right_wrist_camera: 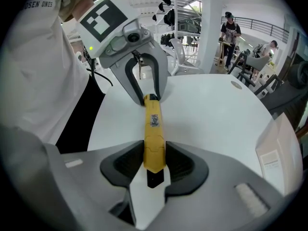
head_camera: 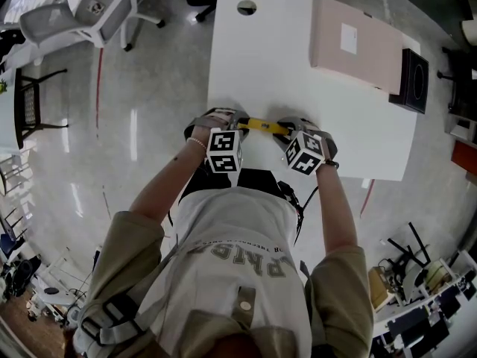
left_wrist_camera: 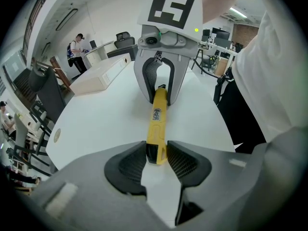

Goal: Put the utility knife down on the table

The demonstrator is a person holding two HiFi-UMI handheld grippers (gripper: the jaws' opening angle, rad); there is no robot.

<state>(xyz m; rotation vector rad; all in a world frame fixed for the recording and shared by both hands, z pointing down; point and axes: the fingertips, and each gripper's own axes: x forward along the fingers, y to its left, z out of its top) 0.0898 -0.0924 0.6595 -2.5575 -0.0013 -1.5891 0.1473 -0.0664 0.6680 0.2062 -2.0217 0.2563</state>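
Pads of the left gripper (left_wrist_camera: 156,159) are clamped on one end of the utility knife (left_wrist_camera: 158,117). Pads of the right gripper (right_wrist_camera: 155,161) are clamped on the opposite end. Knife body: slim, yellow, small printed label mid-length, black at both ends. Head view: it runs 9-to-3 o'clock at the 6 o'clock edge of the white table (head_camera: 268,58).

Probably an open-plan office or lab: swivel chairs (head_camera: 82,13), white table (head_camera: 298,103), distant monitors (left_wrist_camera: 215,32).
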